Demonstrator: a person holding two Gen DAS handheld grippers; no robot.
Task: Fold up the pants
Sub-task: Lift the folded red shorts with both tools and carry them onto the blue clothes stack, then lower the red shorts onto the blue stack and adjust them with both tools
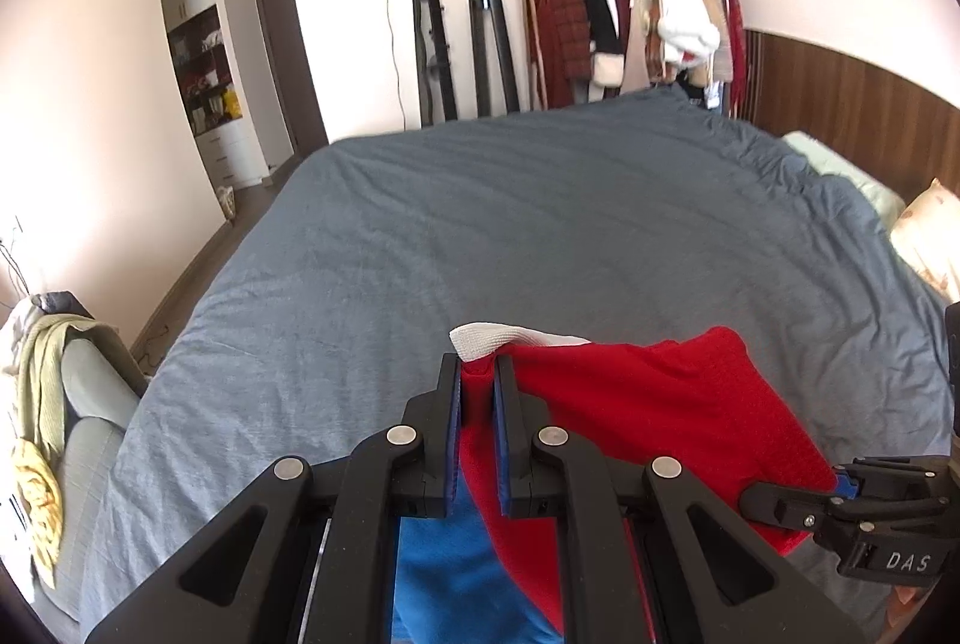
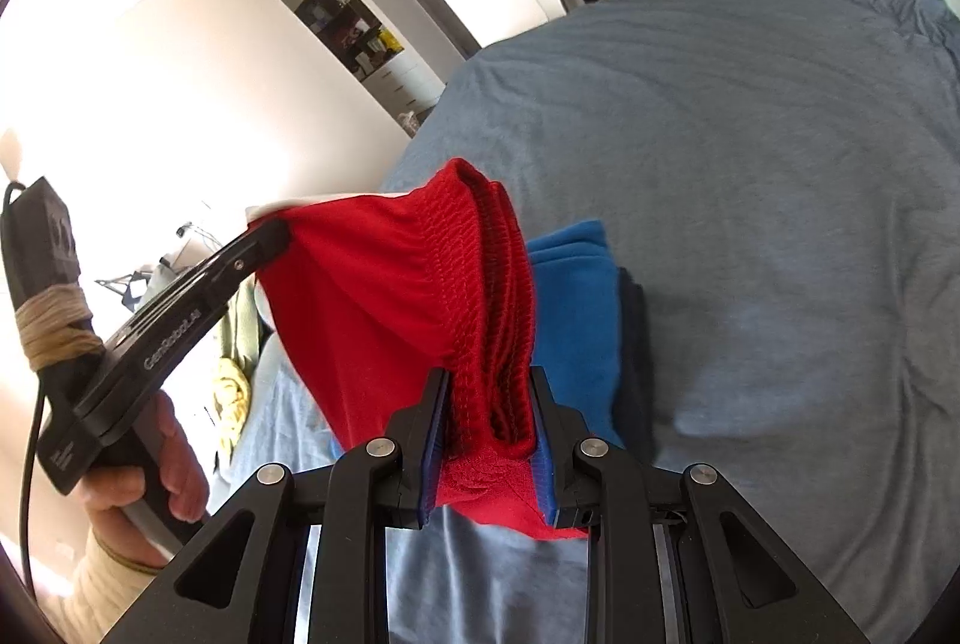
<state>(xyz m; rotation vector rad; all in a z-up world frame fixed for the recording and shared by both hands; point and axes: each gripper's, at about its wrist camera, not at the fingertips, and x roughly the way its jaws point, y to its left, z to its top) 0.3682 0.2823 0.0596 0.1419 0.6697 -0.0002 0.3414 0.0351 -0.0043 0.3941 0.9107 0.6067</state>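
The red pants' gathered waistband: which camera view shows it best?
The right wrist view. There the ribbed waistband of the red pants rises bunched between the right claw's pads, stitching clear. The left wrist view shows only smooth red cloth and a white piece, pinched in the left claw; no ribbing is visible.

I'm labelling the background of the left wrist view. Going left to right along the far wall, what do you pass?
Arched shelf niche → dark door → hanging cable → black stand → clothes rack → wood wall panel.
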